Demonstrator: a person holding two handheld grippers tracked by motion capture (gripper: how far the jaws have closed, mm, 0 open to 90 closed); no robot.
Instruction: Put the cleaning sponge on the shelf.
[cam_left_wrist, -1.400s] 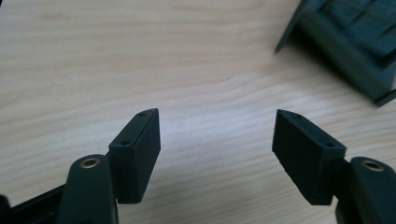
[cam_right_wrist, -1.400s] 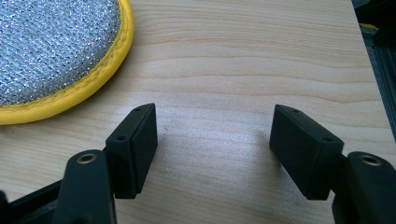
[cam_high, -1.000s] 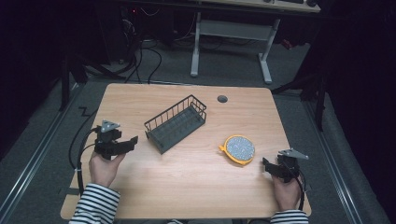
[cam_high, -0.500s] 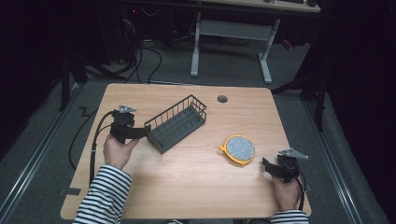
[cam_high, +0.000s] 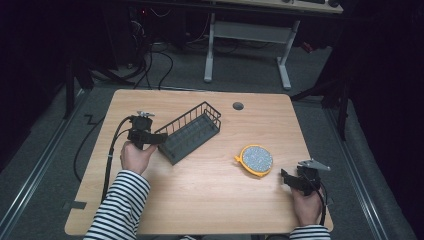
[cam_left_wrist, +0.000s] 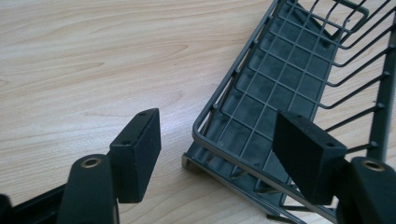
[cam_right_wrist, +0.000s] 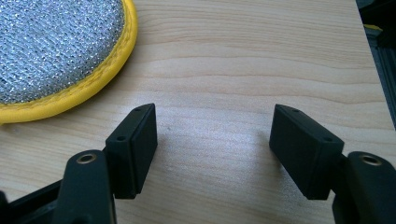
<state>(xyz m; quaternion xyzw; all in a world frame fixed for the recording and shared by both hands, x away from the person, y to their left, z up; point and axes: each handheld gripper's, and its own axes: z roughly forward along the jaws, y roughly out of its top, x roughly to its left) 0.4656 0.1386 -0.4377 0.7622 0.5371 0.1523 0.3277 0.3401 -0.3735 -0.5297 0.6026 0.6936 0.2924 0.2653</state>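
The left tongs (cam_high: 159, 139) stood spread, their jaws having just been closing a little, with the near corner of the basket (cam_left_wrist: 261, 135) between them but not yet pinched. The basket (cam_high: 192, 132) lay on the tabletop (cam_high: 210, 200), its long axis slanting away toward the far right from those tongs, so the left hand was plainly the nearer. The right tongs (cam_high: 286, 177) were spread over bare wood, just beside the scrubber (cam_high: 256, 160).

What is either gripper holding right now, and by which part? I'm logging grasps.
Nothing is held. The left gripper straddles the wire basket corner rim, jaws closing but pads clear. The right gripper is open over bare table.
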